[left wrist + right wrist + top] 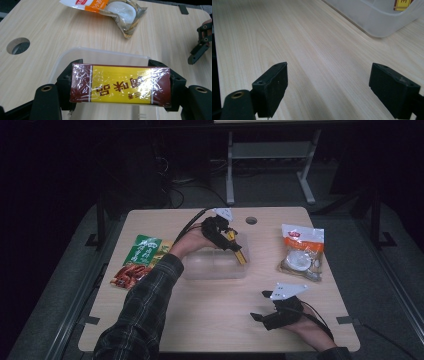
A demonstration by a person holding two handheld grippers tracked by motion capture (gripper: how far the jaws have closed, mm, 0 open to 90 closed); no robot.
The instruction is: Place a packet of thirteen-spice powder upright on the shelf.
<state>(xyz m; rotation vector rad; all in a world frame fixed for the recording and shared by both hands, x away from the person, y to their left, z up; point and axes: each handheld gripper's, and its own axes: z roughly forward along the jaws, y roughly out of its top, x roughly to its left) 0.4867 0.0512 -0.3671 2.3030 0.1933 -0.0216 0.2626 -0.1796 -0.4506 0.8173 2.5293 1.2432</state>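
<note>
A dark room surrounds a pale wooden table (pixel 210 320), with grey frame legs standing in the gloom at the upper middle of the high view. Near the table's centre sits a clear plastic container (pixel 216 265). The left tool (pixel 231 239) hangs over the container's upper right part, clenched on a red and yellow box (pixel 239 251) wrapped in shiny film; the person's plaid sleeve (pixel 145 310) runs up to it from the lower left of the frame. In the left gripper view the box (pixel 120 84) lies crosswise between the two black jaws, which press on its red ends, and the container (pixel 100 53) rim shows just behind and below it. A green and red snack packet (pixel 140 260) lies at the left of the table. A white and orange snack bag (pixel 301 251) lies at the right, well apart from the container, and appears at the top of the left gripper view (pixel 110 11). The right tool (pixel 262 306) rests low at the lower right of the high view, released; in the right gripper view its jaws stand wide apart over bare wood, with a corner of the container (pixel 372 17) at the upper right
</note>
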